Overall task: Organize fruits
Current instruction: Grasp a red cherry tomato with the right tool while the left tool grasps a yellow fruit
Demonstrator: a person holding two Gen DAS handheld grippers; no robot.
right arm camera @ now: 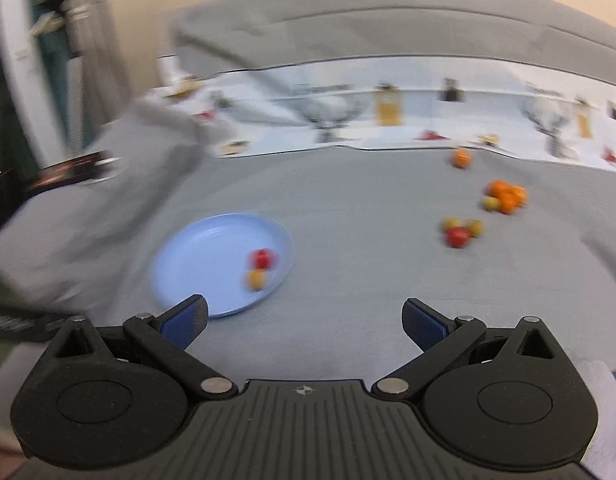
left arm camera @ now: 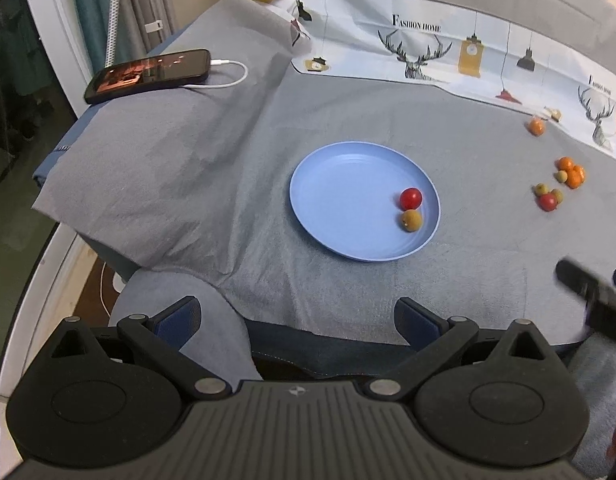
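Note:
A light blue plate [left arm camera: 340, 200] lies on the grey cloth and holds a red tomato [left arm camera: 411, 198] and a yellow-brown fruit [left arm camera: 411, 220]. The plate [right arm camera: 204, 260] also shows in the blurred right wrist view. More small fruits lie to the right: a red one with two greenish ones [left arm camera: 548, 198] [right arm camera: 460, 232], an orange cluster [left arm camera: 571, 172] [right arm camera: 506, 196], and a single orange fruit [left arm camera: 537, 126] [right arm camera: 462, 158]. My left gripper [left arm camera: 298, 316] is open and empty, near the cloth's front edge. My right gripper [right arm camera: 304, 322] is open and empty, right of the plate's front rim, and shows at the left view's right edge [left arm camera: 588, 292].
A phone [left arm camera: 148, 74] with a white cable lies at the back left on the folded cloth. A printed white cloth [left arm camera: 448, 52] lies along the back. A grey cushion [left arm camera: 180, 320] sits at the front left, where the surface drops off.

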